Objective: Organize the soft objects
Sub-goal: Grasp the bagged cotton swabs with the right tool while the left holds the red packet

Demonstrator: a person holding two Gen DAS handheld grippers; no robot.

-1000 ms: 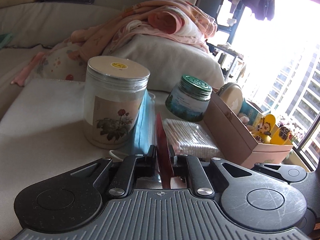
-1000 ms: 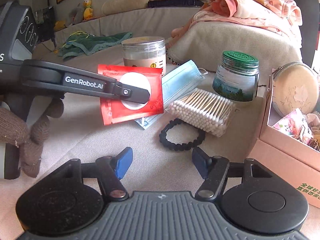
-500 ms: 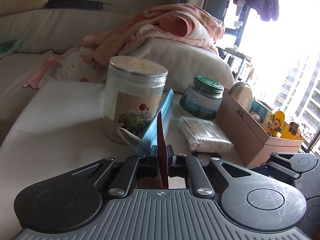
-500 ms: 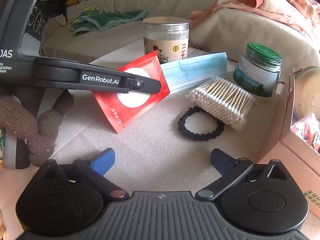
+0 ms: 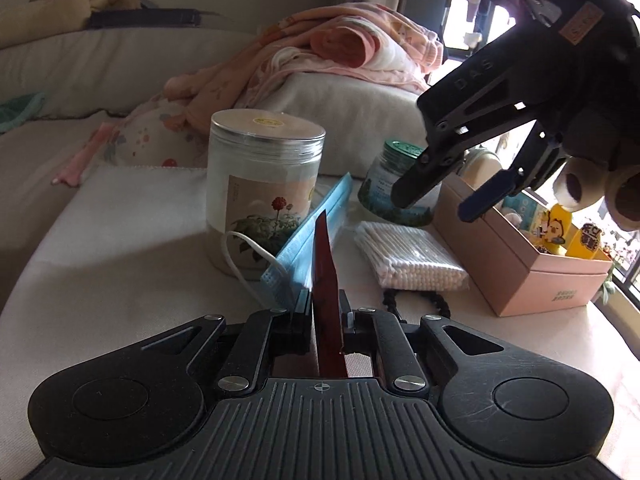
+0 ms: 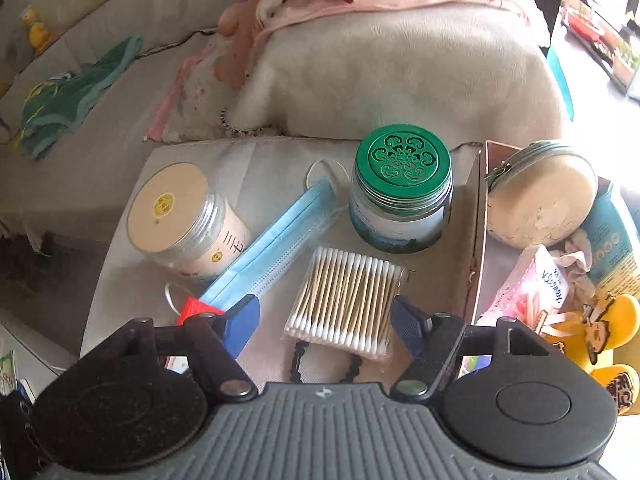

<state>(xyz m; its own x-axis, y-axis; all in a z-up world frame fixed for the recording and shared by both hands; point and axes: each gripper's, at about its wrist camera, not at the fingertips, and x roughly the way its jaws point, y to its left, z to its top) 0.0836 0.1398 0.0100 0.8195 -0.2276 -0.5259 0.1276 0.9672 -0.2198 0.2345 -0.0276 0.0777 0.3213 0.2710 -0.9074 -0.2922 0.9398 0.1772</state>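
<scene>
My left gripper (image 5: 325, 307) is shut on a thin red packet (image 5: 326, 276), held edge-on above the cloth; its corner shows in the right wrist view (image 6: 192, 307). My right gripper (image 6: 324, 316) is open and empty, hovering above the pack of cotton swabs (image 6: 346, 294); in the left wrist view the right gripper (image 5: 444, 196) hangs high at the right over the swab pack (image 5: 410, 256). A blue face mask (image 6: 272, 252) lies beside the clear jar (image 6: 184, 220). A black hair tie (image 6: 320, 364) lies just below the swabs.
A green-lidded jar (image 6: 402, 188) stands behind the swabs. An open pink cardboard box (image 5: 520, 264) at the right holds a round tin (image 6: 542, 200) and small items. A pillow with pink clothes (image 5: 340, 48) lies behind. A green cloth (image 6: 72, 96) lies far left.
My right gripper rose and tilted down over the swab pack, coming into the left wrist view. My left gripper drew back a little with the red packet.
</scene>
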